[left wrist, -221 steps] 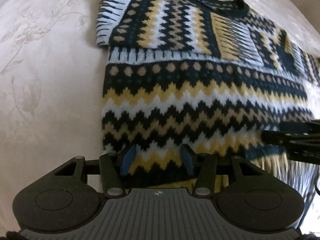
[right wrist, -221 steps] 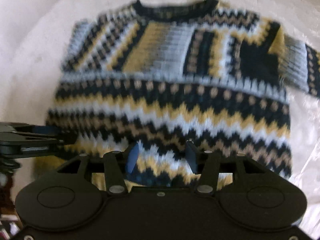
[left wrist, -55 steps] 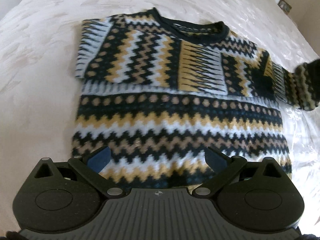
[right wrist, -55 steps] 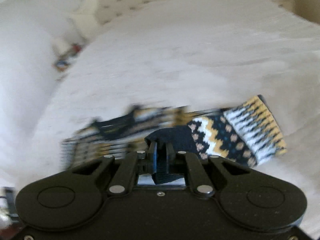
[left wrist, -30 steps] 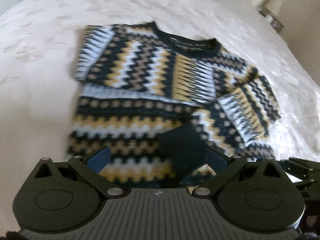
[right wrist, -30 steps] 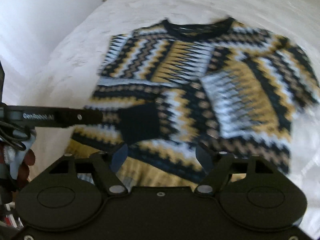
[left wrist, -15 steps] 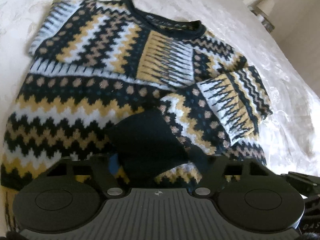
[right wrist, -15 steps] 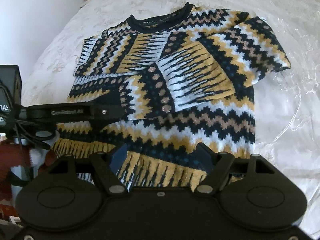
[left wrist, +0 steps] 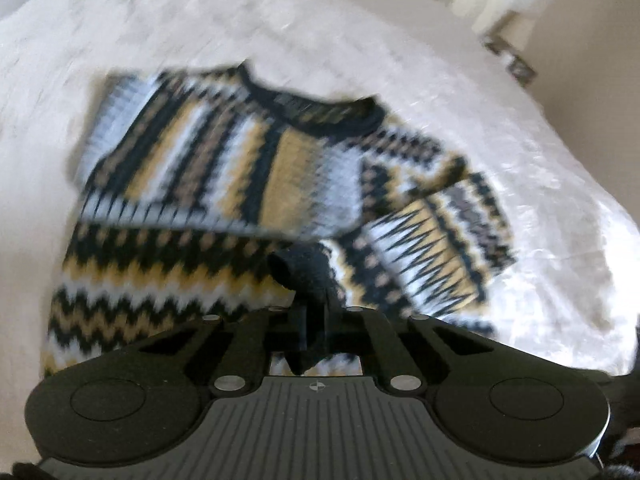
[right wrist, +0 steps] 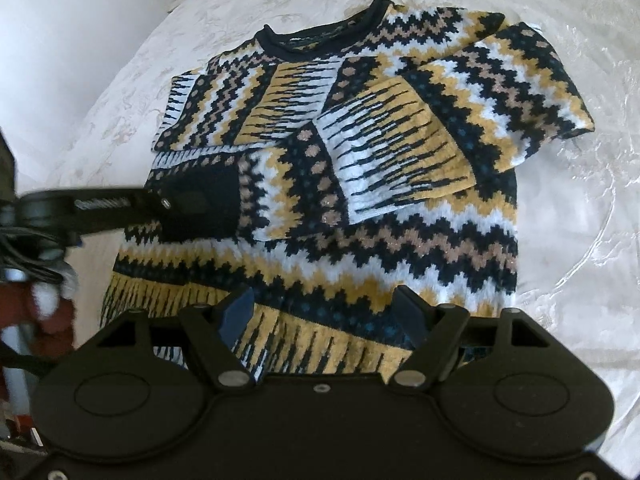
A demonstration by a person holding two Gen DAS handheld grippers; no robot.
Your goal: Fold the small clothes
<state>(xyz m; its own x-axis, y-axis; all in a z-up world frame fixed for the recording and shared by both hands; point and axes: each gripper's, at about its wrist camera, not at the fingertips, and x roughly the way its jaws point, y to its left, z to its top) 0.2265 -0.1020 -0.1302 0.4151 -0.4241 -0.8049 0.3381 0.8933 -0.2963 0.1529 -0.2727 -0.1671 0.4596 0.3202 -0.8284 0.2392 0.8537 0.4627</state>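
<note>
Now left gripper [left wrist: 316, 312] on sleeve cuff [left wrist: 304, 272]

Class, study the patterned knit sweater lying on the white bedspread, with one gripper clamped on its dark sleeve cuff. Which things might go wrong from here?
1. The left gripper pinches only the dark sleeve cuff; a pull may stretch the knit or let it slip out.
2. The folded sleeve lies skewed across the zigzag-patterned knit sweater, so the fold may end up uneven.
3. The open right gripper hovers at the striped hem; its fingers may snag the yarn.
</note>
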